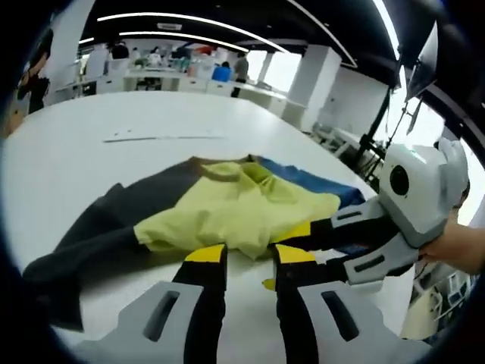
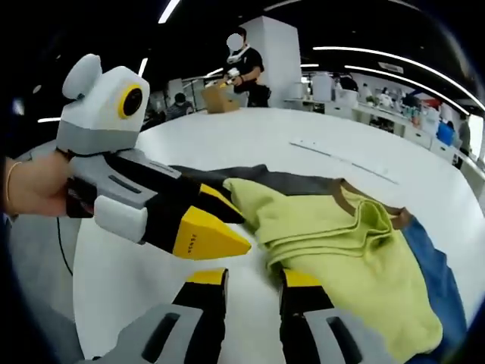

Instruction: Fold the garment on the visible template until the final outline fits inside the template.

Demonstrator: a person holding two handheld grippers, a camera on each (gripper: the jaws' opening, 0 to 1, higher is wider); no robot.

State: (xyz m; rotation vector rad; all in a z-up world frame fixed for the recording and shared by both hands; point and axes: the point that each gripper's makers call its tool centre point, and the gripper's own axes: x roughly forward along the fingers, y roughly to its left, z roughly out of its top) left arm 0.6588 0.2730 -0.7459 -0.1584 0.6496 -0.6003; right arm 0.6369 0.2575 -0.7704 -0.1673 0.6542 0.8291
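One garment (image 1: 227, 212) lies on one white counter (image 1: 91, 144); it is a single piece in four colours, yellow-green, dark grey, blue and a brown collar band. Two tongs are at work: the left tongs (image 1: 248, 256) with two yellow-tipped jaws rising from the bottom of the left gripper view, and the right tongs (image 2: 254, 279) with two yellow-tipped jaws likewise in the right gripper view. Each pair also shows from the side in the other view, each held by one hand (image 2: 34, 186). One thin pale strip (image 1: 163, 138) lies on the counter beyond the garment. One person carrying one cardboard box (image 2: 216, 97) stands far behind.
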